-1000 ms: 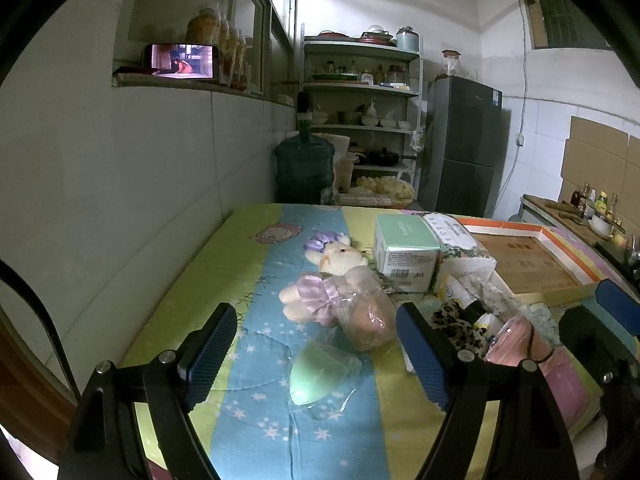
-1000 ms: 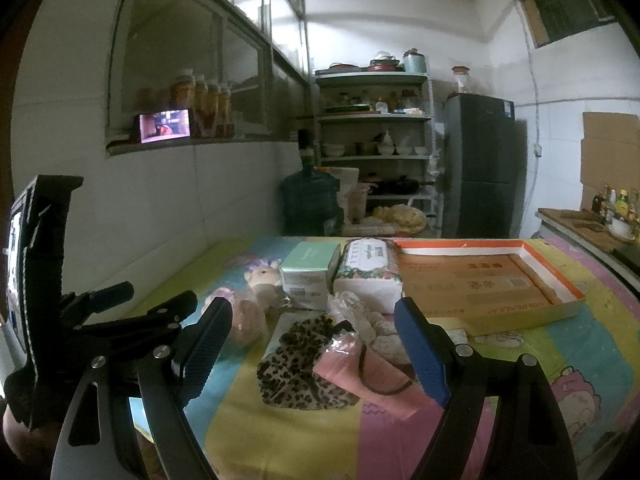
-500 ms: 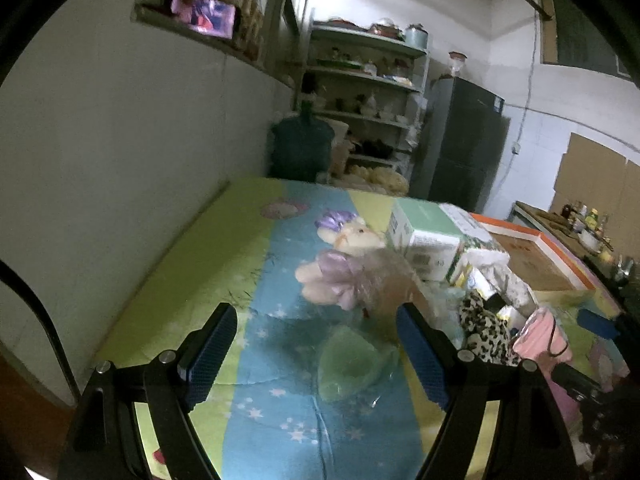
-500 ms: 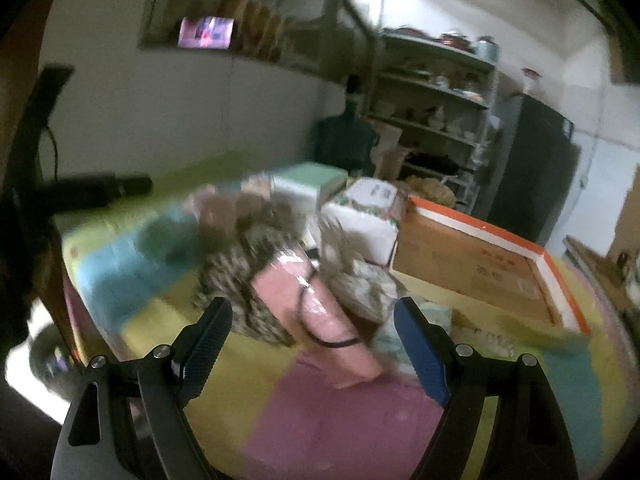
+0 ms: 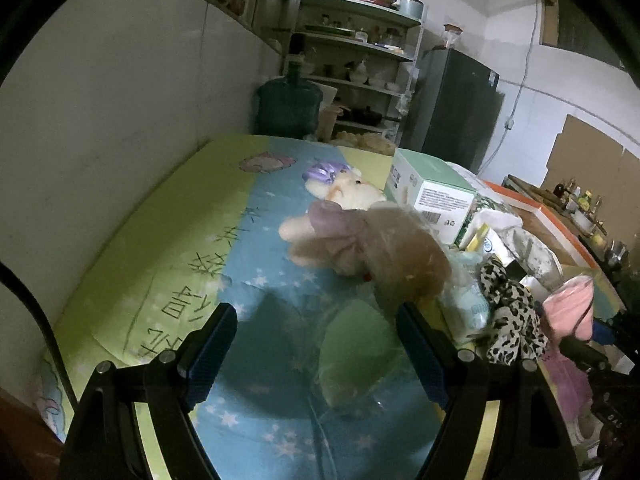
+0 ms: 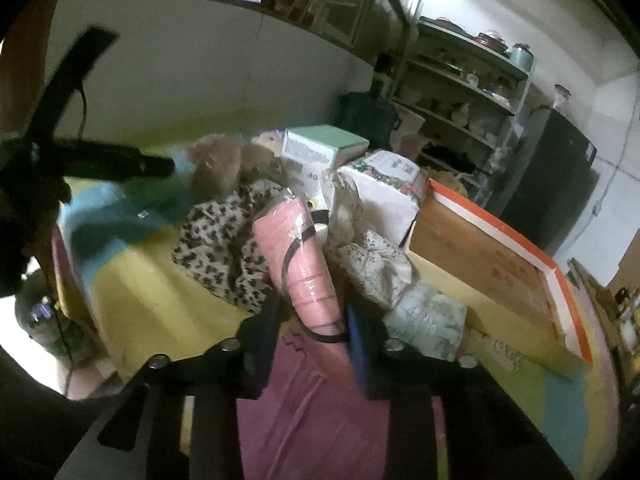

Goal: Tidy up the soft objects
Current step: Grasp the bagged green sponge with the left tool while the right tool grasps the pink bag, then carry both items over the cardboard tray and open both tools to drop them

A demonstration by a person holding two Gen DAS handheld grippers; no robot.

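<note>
Right hand-held gripper [image 6: 314,322] closing around pink roll [image 6: 306,264]; left hand-held gripper [image 5: 316,354] open above green pouch [image 5: 352,348].

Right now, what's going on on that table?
A person with two handheld tongs is sorting a pile of soft things on a colourful table cover. The right tongs are closing around a pink plastic-wrapped roll, which lies beside a leopard-print cloth. The left tongs are open, with nothing gripped, above a pale green item in clear wrap. A plush toy, boxes and an orange-rimmed cardboard tray sit behind.
</note>
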